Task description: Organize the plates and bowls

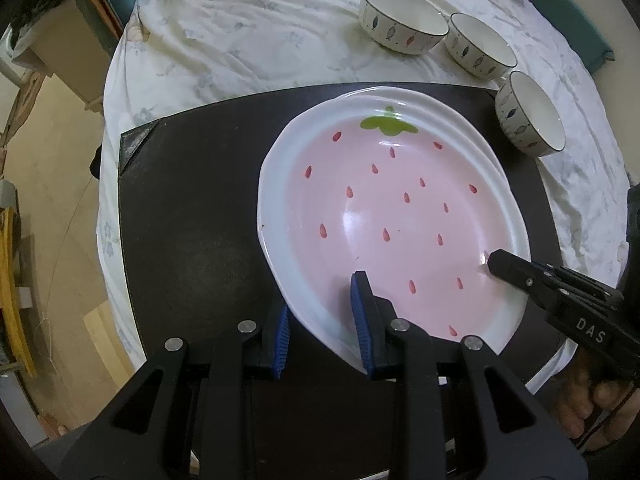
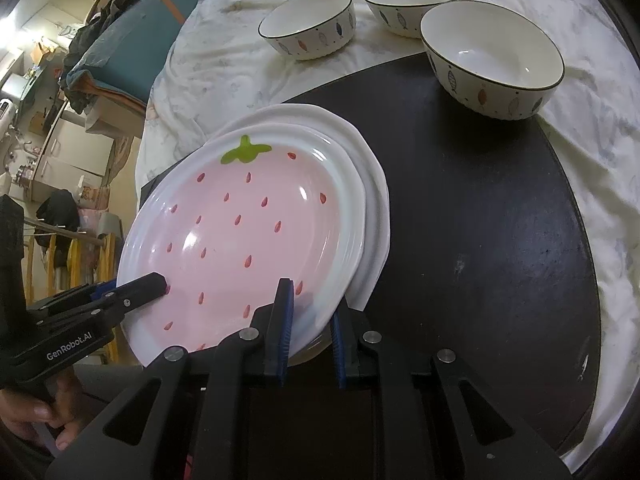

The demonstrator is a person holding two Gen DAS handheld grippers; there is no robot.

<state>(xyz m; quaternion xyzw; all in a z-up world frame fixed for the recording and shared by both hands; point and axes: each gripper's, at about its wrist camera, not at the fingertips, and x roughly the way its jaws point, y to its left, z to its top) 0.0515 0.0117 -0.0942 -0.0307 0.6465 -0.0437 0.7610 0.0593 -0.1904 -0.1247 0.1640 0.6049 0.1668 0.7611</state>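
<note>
So here's where I'm at. Biggest thing on the cloth-covered table [image 1: 248, 40] is the dark mat [image 1: 192, 208], and the strawberry plate [image 1: 384, 216] is sitting over another white plate [image 2: 370, 184] on it. You can see the lower one's rim poking out on the side toward the bowls, so the stack isn't squared up.

I've got both grippers on the top plate from opposite edges. The left gripper [image 1: 322, 320] is clamped on the near rim, one blue pad inside the dish and one outside. Same deal with the right gripper [image 2: 312, 324], pinching the rim on its side.

The three fish-pattern bowls [image 2: 310, 24] are all separate. One [image 2: 496, 68] has its foot on the mat's far corner, and the other two sit on the cloth behind it, close together but not nested.

So I'd say plates are nearly done, just need this one nudged into line and let go. Bowls haven't been stacked at all yet, so that's the bulk of what's left.
</note>
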